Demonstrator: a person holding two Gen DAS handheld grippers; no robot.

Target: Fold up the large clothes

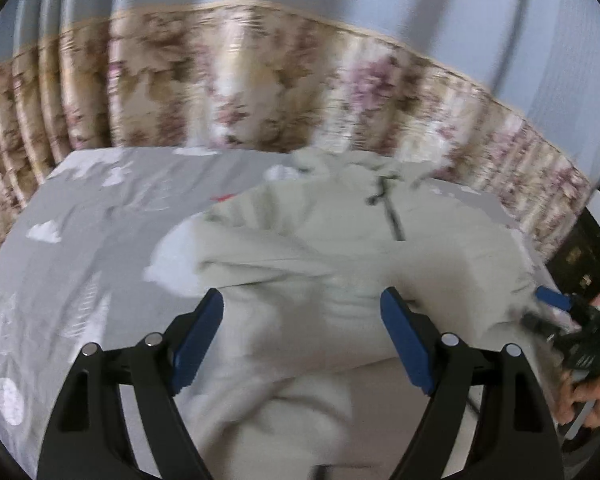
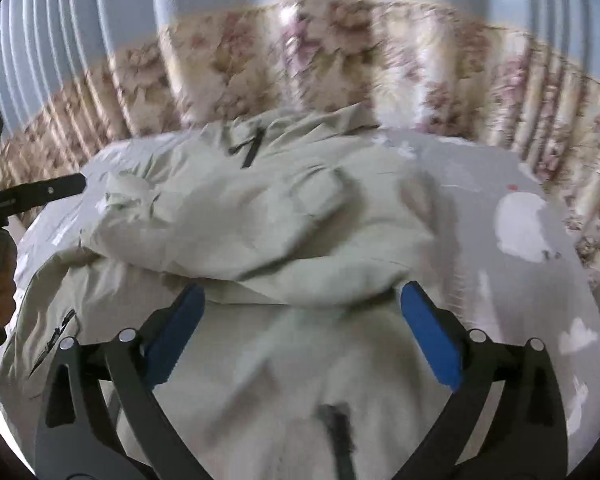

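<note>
A large pale green jacket (image 1: pixel 308 248) with a dark zipper lies rumpled on a grey bed sheet (image 1: pixel 80 216) printed with white shapes. In the left wrist view my left gripper (image 1: pixel 302 300) is open, its blue pads spread wide just above the jacket's near folds, nothing between them. At the right edge of that view the right gripper (image 1: pixel 556 300) shows by the jacket's edge, held by a hand (image 1: pixel 588 396). In the right wrist view my right gripper (image 2: pixel 302 294) is open over the same jacket (image 2: pixel 260 208), below a folded-over flap. The left gripper's black body (image 2: pixel 28 196) appears at far left.
A floral beige curtain (image 1: pixel 240 92) hangs behind the bed, with blue-grey curtain above it. Dark furniture (image 1: pixel 580 256) stands past the bed's right side. Bare sheet (image 2: pixel 520 208) lies to the right of the jacket in the right wrist view.
</note>
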